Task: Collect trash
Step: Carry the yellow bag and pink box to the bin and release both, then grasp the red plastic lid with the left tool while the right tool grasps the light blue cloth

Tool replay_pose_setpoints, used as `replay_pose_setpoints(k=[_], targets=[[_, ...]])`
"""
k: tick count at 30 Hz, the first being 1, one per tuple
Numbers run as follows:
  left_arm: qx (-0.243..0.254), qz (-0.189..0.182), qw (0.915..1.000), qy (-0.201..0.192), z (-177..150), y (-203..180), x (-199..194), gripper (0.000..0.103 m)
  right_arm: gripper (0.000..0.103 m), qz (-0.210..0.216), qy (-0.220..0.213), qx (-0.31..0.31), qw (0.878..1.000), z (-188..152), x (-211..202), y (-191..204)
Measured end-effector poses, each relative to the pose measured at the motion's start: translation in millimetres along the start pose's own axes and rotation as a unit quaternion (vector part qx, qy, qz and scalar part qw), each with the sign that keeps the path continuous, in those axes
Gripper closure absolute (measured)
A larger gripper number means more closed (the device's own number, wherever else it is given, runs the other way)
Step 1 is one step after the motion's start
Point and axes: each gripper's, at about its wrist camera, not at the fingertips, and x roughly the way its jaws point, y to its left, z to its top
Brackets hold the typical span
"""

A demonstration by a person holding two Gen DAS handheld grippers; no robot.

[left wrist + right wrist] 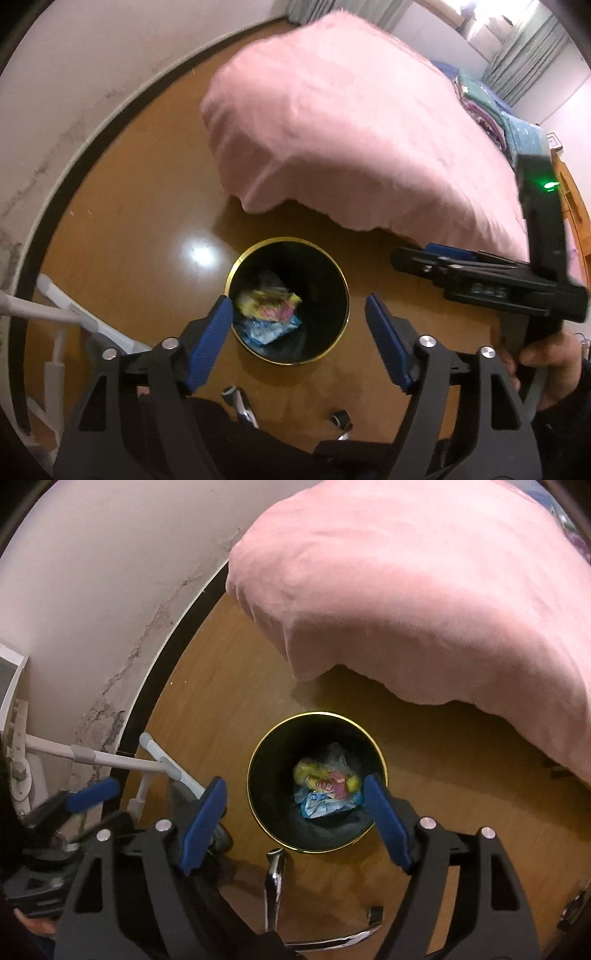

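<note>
Black bin (236,273) with a gold rim stands on the wood floor (147,206) beside the pink-covered bed (351,122), crumpled wrappers (267,312) lying inside. Left gripper (299,314) and right gripper (295,797) both hang above it, jaws spread wide, nothing between them.

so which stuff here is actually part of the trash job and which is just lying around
Part of the job:
- black bin with gold rim
- crumpled wrappers inside it
- left tool, open and empty
- right tool, open and empty

Just lying about:
- pink blanket
- white rack
- chair base
</note>
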Motion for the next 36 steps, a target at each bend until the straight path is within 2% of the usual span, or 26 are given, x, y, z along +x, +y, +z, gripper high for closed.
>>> replay_pose_setpoints(k=[4, 8, 10, 11, 14, 15, 16, 17, 19, 21, 22, 23, 26, 29, 30, 34, 36], targets=[[0.001, 0.005, 0.9988, -0.048, -4, 0, -69, 0.015, 0.028, -0.009, -0.048, -0.056, 0.997, 5, -38, 43], [-0.011, 0.055, 0.9901, -0.129, -25, 21, -170, 0.011, 0.026, 0.024, -0.094, -0.14, 0.985, 6, -79, 124], [-0.028, 0.082, 0.9845, -0.152, -39, 39, -207, 0.01, 0.025, 0.057, -0.111, -0.2, 0.972, 3, -97, 187], [-0.046, 0.103, 0.9796, -0.166, -51, 56, -232, 0.01, 0.025, 0.071, -0.115, -0.224, 0.965, 0, -102, 213], [-0.114, 0.161, 0.9623, -0.187, -92, 115, -292, 0.01, 0.024, 0.132, -0.108, -0.312, 0.935, -20, -110, 310], [-0.14, 0.185, 0.9533, -0.193, -109, 136, -312, 0.01, 0.024, 0.154, -0.097, -0.34, 0.923, -29, -109, 345], [-0.171, 0.216, 0.9403, -0.199, -133, 162, -336, 0.01, 0.024, 0.172, -0.086, -0.361, 0.913, -36, -108, 371], [-0.191, 0.235, 0.9315, -0.202, -148, 178, -350, 0.01, 0.024, 0.193, -0.07, -0.386, 0.899, -47, -105, 404], [-0.237, 0.277, 0.9084, -0.205, -187, 215, -382, 0.01, 0.024, 0.224, -0.044, -0.421, 0.878, -65, -98, 457], [-0.286, 0.325, 0.8791, -0.2, -234, 255, -416, 0.01, 0.024, 0.24, -0.023, -0.456, 0.857, -83, -91, 510], [-0.301, 0.338, 0.8696, -0.196, -248, 267, -426, 0.01, 0.024, 0.244, -0.017, -0.474, 0.846, -93, -86, 536], [-0.326, 0.357, 0.8541, -0.191, -273, 288, -441, 0.01, 0.024, 0.245, -0.011, -0.484, 0.84, -97, -81, 553], [-0.374, 0.363, 0.8338, -0.184, -313, 328, -461, 0.009, 0.024, 0.249, 0.015, -0.516, 0.819, -117, -65, 608], [-0.4, 0.351, 0.8272, -0.181, -333, 357, -467, 0.009, 0.024, 0.243, 0.033, -0.542, 0.804, -137, -51, 650], [-0.403, 0.343, 0.829, -0.18, -339, 365, -466, 0.009, 0.024, 0.241, 0.043, -0.548, 0.8, -141, -46, 662], [-0.416, 0.314, 0.8346, -0.178, -342, 393, -460, 0.009, 0.024, 0.229, 0.059, -0.557, 0.796, -153, -28, 698], [-0.422, 0.318, 0.8318, -0.169, -340, 405, -451, 0.009, 0.024, 0.222, 0.064, -0.56, 0.795, -156, -19, 706]])
